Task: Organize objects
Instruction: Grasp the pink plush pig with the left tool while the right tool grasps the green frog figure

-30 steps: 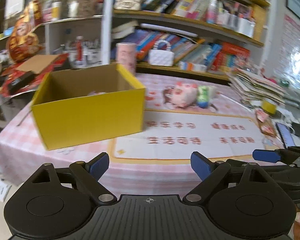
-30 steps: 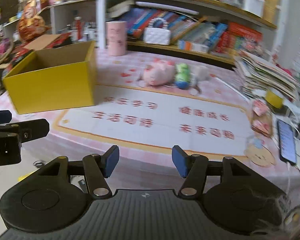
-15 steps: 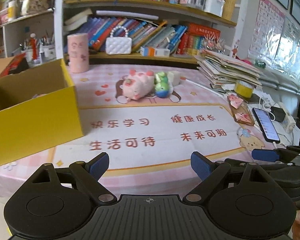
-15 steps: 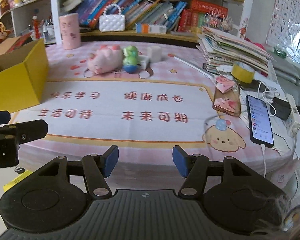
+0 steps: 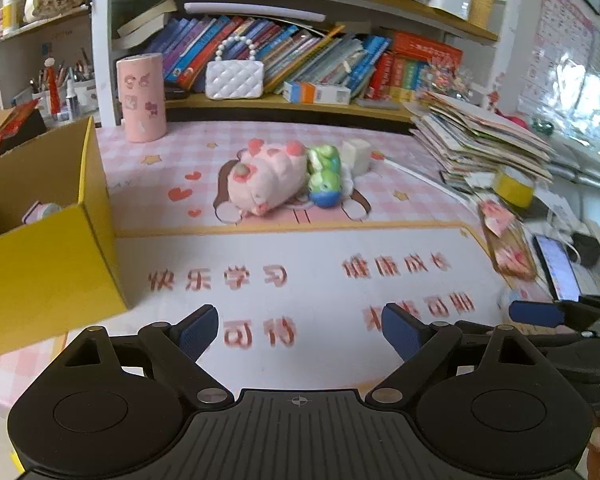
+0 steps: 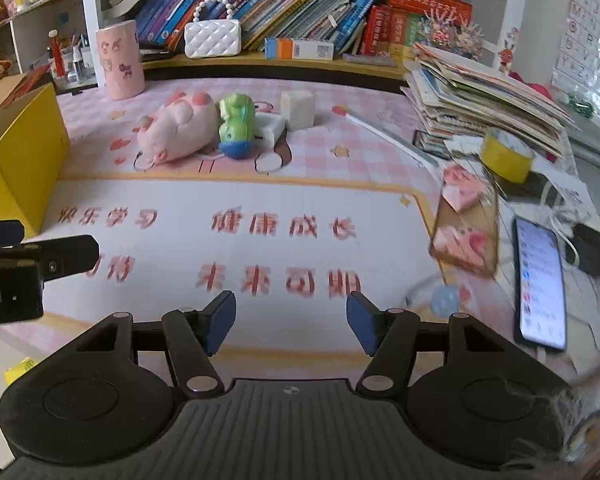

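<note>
Hovering over the near edge of the mat [image 5: 320, 256], the left gripper [image 5: 300, 330] has its jaws wide apart and empty; the right gripper [image 6: 290, 318] is apart too, holding nothing. Far across the mat lie a pink plush [image 5: 266, 182], green toy [image 5: 324, 174] and white block [image 6: 297, 110], touching. A yellow box [image 5: 40, 260] stands left.

Yellow box [image 5: 40, 248] now at far left edge, toys [image 5: 268, 180] nearer, both views swung rightward.
</note>
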